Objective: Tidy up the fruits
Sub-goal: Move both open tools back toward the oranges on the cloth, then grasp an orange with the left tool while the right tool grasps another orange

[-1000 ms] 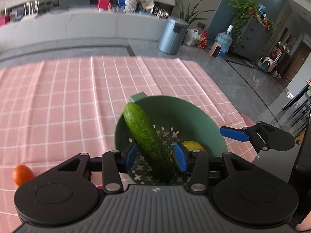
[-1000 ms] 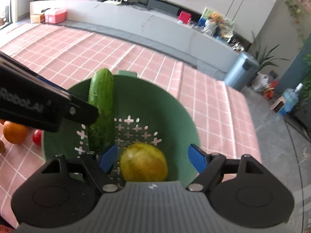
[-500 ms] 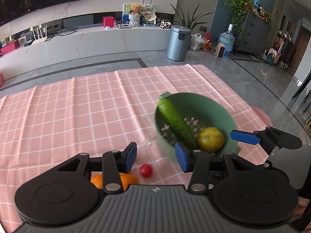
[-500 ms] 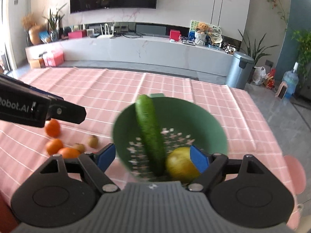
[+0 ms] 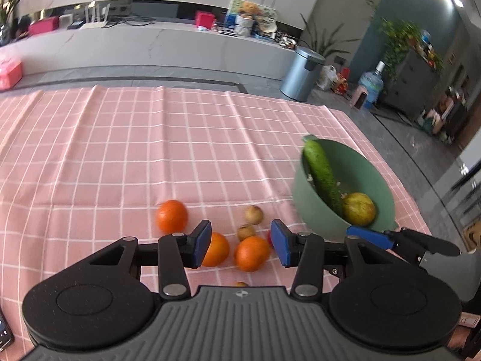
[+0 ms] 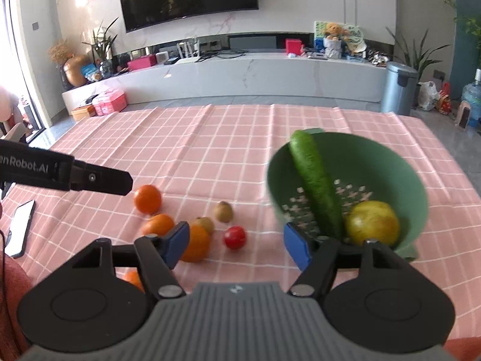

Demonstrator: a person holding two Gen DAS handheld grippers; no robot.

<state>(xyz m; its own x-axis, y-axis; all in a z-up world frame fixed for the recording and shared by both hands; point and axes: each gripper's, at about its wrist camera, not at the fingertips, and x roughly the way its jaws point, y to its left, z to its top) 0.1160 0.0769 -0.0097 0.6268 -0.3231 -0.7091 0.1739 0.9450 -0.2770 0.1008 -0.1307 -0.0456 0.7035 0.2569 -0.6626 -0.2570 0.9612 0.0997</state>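
Your left gripper point(image 5: 240, 245) has its fingers apart with nothing pinched; loose fruit shows on the cloth in the gap beyond them. Your right gripper point(image 6: 236, 245) also has its fingers apart and empty, and they have just been closing in. Its blue-tipped finger shows at the right edge of the left wrist view, just in front of the bowl.

The green bowl point(image 6: 390, 162) sits on the pink checked cloth point(image 5: 150, 150) covering the desk, toward the right side. Inside it a cucumber point(image 6: 315, 183) leans against the back-left wall, its top poking above the rim. A round yellow-green fruit point(image 6: 372, 222) lies in the bottom, just beside the cucumber's lower end.

Left of the bowl, on the cloth, is a loose cluster:
- orange point(image 6: 147, 198), farthest back and left
- second orange point(image 6: 158, 224), nearer
- third orange point(image 6: 195, 242), partly hidden by the right gripper's left finger
- two small brown fruits point(image 6: 224, 211) and point(image 6: 204, 224), the second touching the third orange
- small red fruit point(image 6: 235, 237), nearest the bowl but apart from it

A bit of another orange point(image 6: 132, 278) peeks out under the right gripper body. A phone point(image 6: 19, 228) lies flat at the cloth's left edge.
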